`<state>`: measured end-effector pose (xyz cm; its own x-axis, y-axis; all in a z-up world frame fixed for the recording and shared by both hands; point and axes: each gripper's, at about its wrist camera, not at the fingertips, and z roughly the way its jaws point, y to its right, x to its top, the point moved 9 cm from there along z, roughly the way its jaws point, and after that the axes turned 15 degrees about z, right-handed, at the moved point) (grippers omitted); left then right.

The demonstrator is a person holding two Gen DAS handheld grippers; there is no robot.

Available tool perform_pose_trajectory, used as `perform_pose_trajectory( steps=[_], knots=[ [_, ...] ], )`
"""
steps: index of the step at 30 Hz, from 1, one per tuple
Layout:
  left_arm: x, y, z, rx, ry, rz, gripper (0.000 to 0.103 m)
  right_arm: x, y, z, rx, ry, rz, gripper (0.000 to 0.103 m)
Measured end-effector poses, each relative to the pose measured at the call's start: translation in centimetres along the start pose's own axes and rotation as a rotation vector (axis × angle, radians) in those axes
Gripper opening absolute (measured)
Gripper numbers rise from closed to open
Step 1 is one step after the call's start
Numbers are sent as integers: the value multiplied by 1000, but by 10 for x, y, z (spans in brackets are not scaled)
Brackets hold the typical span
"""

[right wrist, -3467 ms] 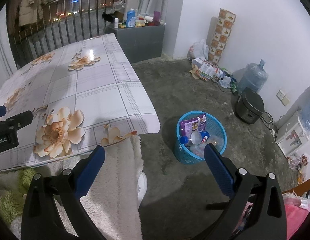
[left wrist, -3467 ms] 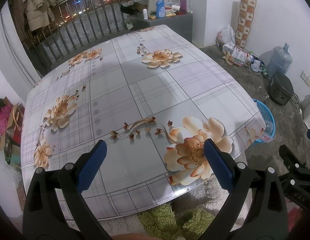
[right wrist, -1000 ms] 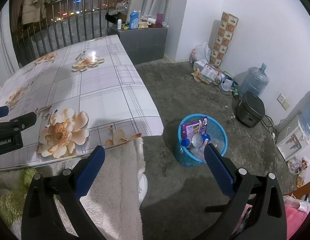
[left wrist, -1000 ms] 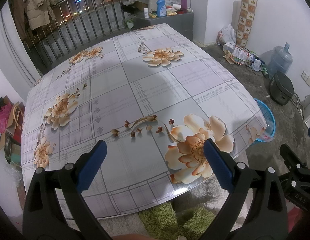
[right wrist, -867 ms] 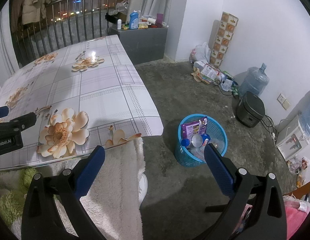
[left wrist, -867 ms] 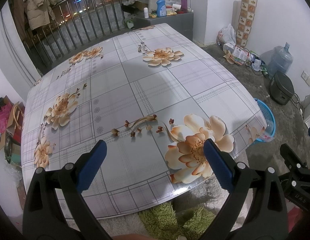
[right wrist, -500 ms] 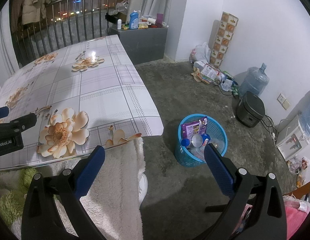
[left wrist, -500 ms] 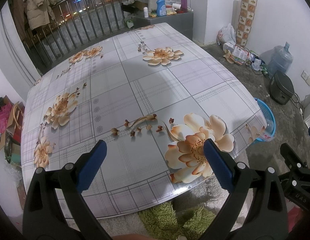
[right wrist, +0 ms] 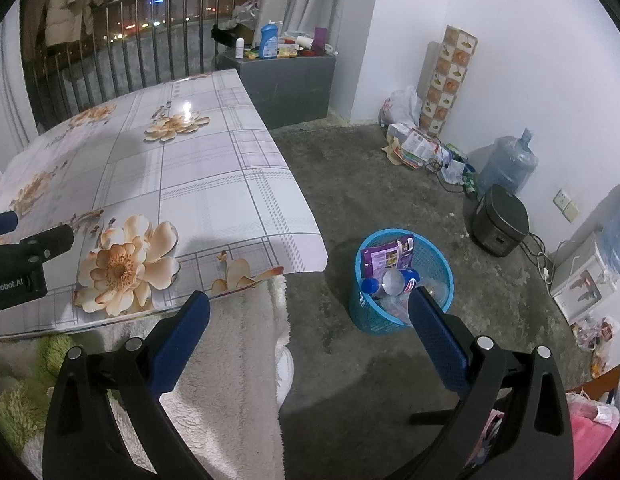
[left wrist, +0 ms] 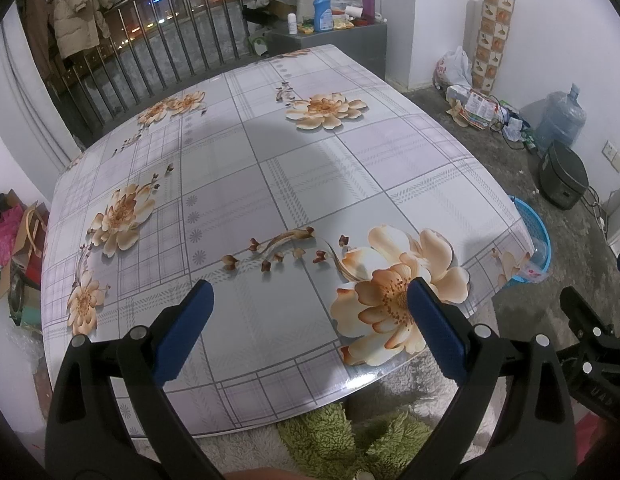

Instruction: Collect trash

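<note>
A blue mesh basket (right wrist: pixel 359 312) stands on the concrete floor right of the table, holding a purple wrapper (right wrist: pixel 385 254), a plastic bottle (right wrist: pixel 389 280) and other trash. Its rim (left wrist: pixel 535 224) shows past the table corner in the left wrist view. My right gripper (right wrist: pixel 308 306) hangs open above the floor, near the basket, with nothing between its blue pads. My left gripper (left wrist: pixel 310 294) is open over the near edge of the flower-print table (left wrist: pixel 246 168), holding nothing. No loose trash lies on the tabletop.
A person's fluffy white and green clothing (right wrist: pixel 230 360) fills the near side below the table edge. A black cooker (right wrist: pixel 497 220), a water jug (right wrist: pixel 507 164), bags and papers (right wrist: pixel 409 140) line the right wall. A grey cabinet (right wrist: pixel 286 76) with bottles stands behind the table, beside a railing (left wrist: pixel 158 52).
</note>
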<state>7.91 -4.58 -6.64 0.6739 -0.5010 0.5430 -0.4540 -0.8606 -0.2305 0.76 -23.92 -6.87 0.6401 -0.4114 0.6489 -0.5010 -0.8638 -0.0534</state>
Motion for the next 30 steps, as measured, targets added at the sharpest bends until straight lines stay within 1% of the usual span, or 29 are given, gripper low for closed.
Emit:
perform_pose_trajectory(
  steps=[30],
  knots=[
    [1,-1,0,-2,-1,-1,93,0,-3,1,-2,2,0,97]
  ],
)
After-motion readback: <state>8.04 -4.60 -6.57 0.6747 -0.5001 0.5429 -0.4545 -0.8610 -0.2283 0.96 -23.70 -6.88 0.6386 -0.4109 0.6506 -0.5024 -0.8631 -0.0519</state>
